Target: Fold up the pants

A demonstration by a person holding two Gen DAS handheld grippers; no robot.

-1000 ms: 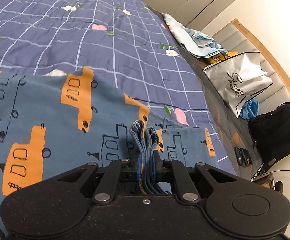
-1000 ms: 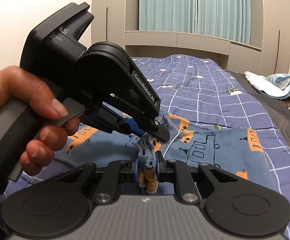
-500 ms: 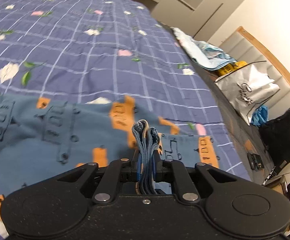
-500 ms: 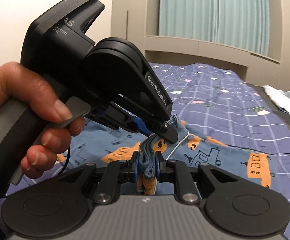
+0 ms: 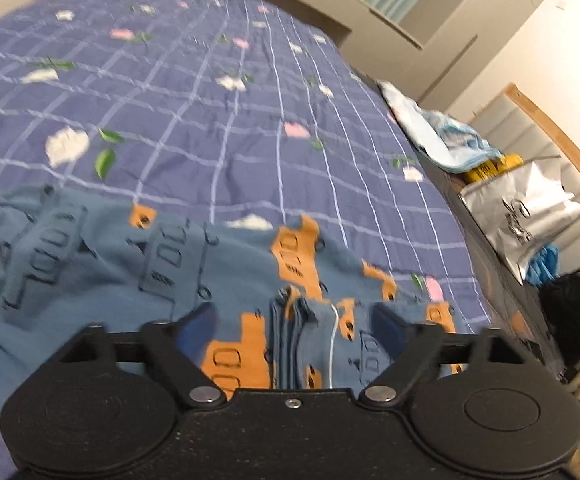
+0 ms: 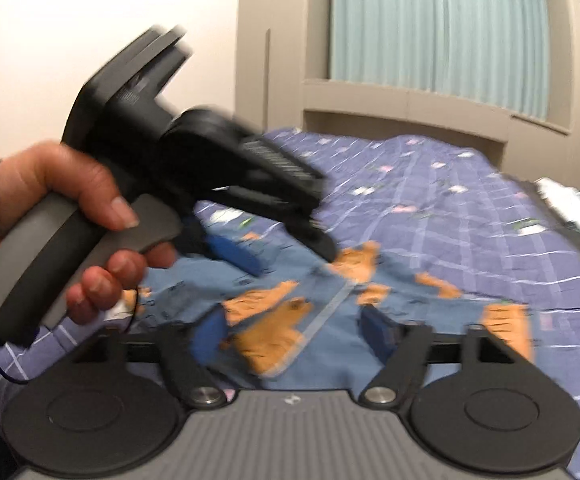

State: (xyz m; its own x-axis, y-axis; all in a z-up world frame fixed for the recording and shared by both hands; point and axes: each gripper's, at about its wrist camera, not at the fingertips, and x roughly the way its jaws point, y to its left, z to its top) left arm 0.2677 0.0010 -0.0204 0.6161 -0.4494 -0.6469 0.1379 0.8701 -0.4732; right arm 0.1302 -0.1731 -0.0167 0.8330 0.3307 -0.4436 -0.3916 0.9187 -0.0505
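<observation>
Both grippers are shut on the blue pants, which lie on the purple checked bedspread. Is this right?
Not quite. Both wrist views show the left gripper and the right gripper with jaws spread open. The pants do lie on the bedspread.

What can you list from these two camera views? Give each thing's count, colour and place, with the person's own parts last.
pants: one, blue with orange prints, lying on the bed.
bedspread: one, purple checked, over the bed.
towel: one, pale blue, bed's right edge.
bag: one, silver, beside the bed.
backpack: one, black, on the floor.
curtain: one, teal, behind the bed.
left gripper: one, black, fingers open over pants.
right gripper: one, grey, fingers open.
left hand: one, holding left gripper.
</observation>
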